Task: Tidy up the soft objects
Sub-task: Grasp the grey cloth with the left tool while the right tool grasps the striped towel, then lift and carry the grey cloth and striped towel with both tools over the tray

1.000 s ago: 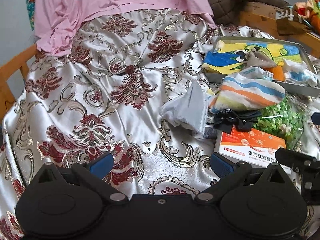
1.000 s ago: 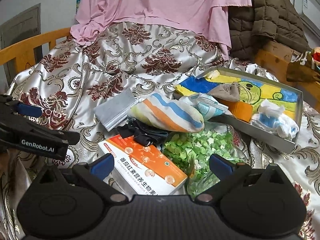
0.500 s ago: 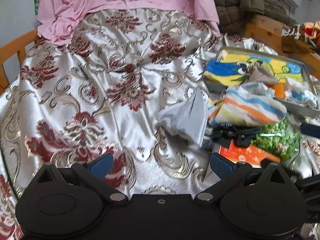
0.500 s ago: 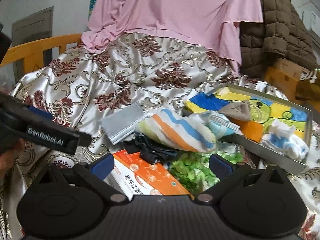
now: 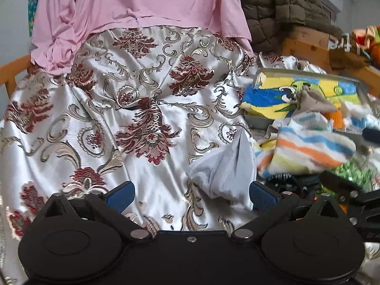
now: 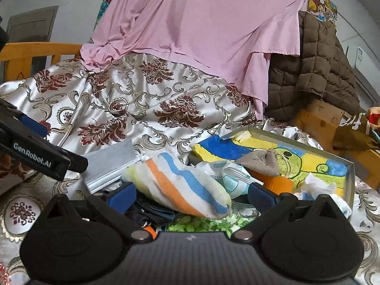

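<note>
Left gripper: low over the satin bedspread, pointing toward the head of the bed, jaws spread wide with nothing between them. Its right blue pad lies just beside the near edge of a grey face mask; whether they touch cannot be told.

Right gripper: held over the pile of items near the right edge of the bed, jaws likewise wide apart and gripping nothing. A striped sock (orange, blue, yellow, white) lies in the gap between its pads, which stand clear of it on both sides. The left gripper's arm crosses the left margin of the right wrist view.

Items counted: one face mask, left of the sock and partly under it; one striped sock; one dark garment beneath the sock's near end; one bag of green pieces below the sock; one metal tray further right, lined with a bright printed cloth.

In the tray: one grey cloth pouch, one orange object, one white-and-blue bundle. A pale packet leans at the tray's near edge, touching the sock.

Behind: one pink sheet and one brown quilted coat drape the far end.
</note>
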A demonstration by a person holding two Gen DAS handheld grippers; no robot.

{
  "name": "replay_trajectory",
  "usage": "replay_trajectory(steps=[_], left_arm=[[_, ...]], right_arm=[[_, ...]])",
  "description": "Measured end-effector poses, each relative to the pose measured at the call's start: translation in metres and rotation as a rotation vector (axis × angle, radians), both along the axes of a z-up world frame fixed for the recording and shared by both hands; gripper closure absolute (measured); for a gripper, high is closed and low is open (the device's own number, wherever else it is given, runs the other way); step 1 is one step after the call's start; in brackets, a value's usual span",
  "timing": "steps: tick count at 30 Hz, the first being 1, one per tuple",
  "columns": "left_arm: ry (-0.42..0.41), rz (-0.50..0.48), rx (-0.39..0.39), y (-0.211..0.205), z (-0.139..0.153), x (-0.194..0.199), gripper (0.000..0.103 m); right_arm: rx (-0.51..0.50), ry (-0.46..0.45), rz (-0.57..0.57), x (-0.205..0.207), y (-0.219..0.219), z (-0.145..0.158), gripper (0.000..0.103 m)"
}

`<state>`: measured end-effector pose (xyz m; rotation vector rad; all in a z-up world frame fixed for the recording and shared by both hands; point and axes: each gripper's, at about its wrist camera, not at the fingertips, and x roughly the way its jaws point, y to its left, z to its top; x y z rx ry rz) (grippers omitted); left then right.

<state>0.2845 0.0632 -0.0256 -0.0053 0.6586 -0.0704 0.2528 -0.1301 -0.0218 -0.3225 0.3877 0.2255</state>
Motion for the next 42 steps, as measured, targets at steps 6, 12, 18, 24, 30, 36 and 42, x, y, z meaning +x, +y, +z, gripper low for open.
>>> replay_trajectory(steps=[6,12,18,24,30,36,42], left_arm=[[-0.007,-0.051,-0.027,-0.003,-0.002,0.011,0.001],[0.013,-0.110,-0.053,-0.006,-0.005,0.017,0.011],[0.024,-0.138,-0.066,-0.003,-0.008,0.021,0.025],[0.048,-0.161,-0.087,-0.004,-0.011,0.023,0.042],[0.069,-0.187,-0.081,-0.011,-0.012,0.025,0.064],[0.084,-0.198,-0.083,-0.013,-0.012,0.025,0.081],[0.093,-0.191,-0.093,-0.013,-0.013,0.025,0.086]], right_arm=[[0.053,0.019,0.009,0.012,-0.002,-0.002,0.009],[0.059,0.037,0.002,0.017,-0.001,-0.006,0.016],[0.098,0.069,-0.024,0.022,-0.007,-0.006,0.020],[0.091,0.087,-0.018,0.023,-0.007,-0.010,0.027],[0.092,0.093,-0.022,0.022,-0.005,-0.010,0.046],[0.073,0.108,-0.007,0.021,-0.002,-0.011,0.062],[0.051,0.115,0.011,0.019,0.004,-0.012,0.082]])
